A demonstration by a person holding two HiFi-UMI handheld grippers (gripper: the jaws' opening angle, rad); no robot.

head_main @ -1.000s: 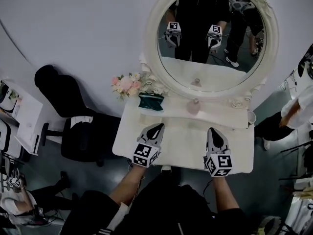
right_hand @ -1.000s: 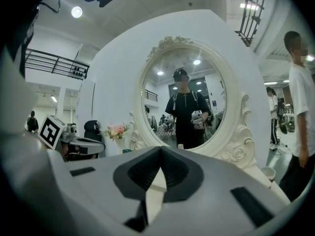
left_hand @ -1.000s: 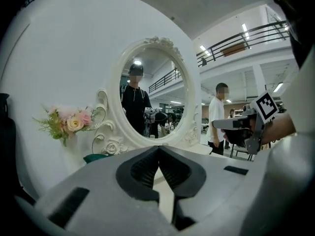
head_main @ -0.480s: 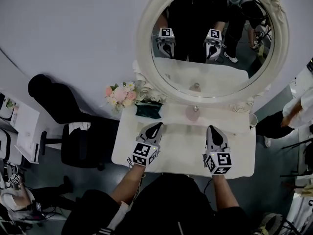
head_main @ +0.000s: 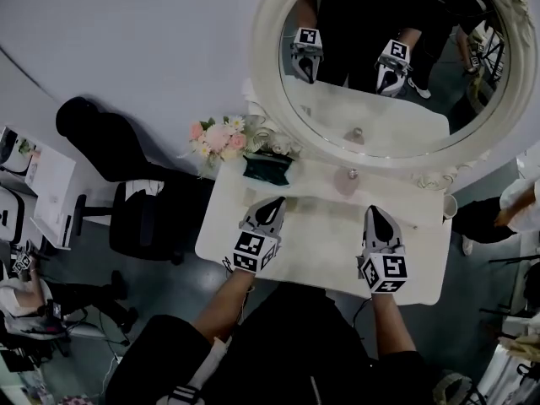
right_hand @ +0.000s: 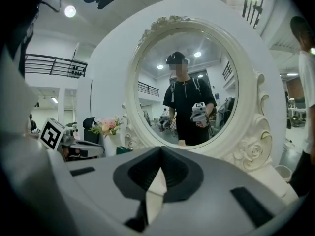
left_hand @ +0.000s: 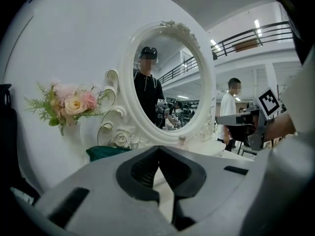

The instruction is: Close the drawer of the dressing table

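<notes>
Both the left claw (head_main: 275, 204) and the right claw (head_main: 375, 213) are pinched shut on nothing, hovering over the white desk (head_main: 321, 239). The drawer sits under its near edge — front hidden here; likely light, rigid and free-sliding, best pushed flat on its face. A teal holder (head_main: 266, 169) stands by the flowers (head_main: 218, 137) — contents unclear.

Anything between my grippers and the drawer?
Nothing visible. The left hand-held gripper and right hand-held gripper are over bare tabletop; the green box and bottle sit back by the mirror. The drawer itself isn't discernible.
</notes>
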